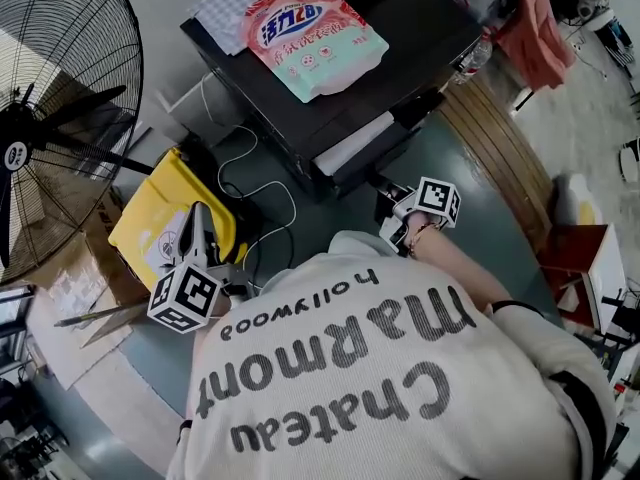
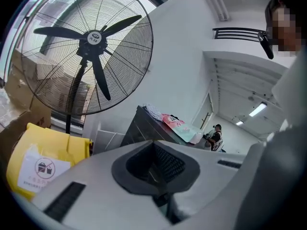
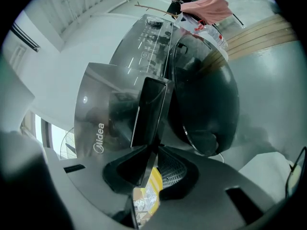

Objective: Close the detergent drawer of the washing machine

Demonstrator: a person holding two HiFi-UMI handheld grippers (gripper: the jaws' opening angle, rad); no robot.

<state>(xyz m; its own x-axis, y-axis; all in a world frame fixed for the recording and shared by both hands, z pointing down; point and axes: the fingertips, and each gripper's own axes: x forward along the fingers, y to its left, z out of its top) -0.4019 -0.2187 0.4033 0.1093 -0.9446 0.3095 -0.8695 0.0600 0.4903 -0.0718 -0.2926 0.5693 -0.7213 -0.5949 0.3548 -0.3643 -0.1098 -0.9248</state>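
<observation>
**If the pinch slips, the drawer [image 3: 151, 109] stays out**

The right claw [image 3: 148, 169] nips the drawer's front edge, jutting from the washer [image 3: 103, 114]; a crooked push could jam it. The left claw [image 2: 154, 163] is closed, empty.

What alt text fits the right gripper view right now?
The right gripper is closed on the edge of the pulled-out detergent drawer of a dark Midea washing machine, seen sideways. Its round door fills the right of the frame; a pink cloth shows beyond, at the top.
</observation>
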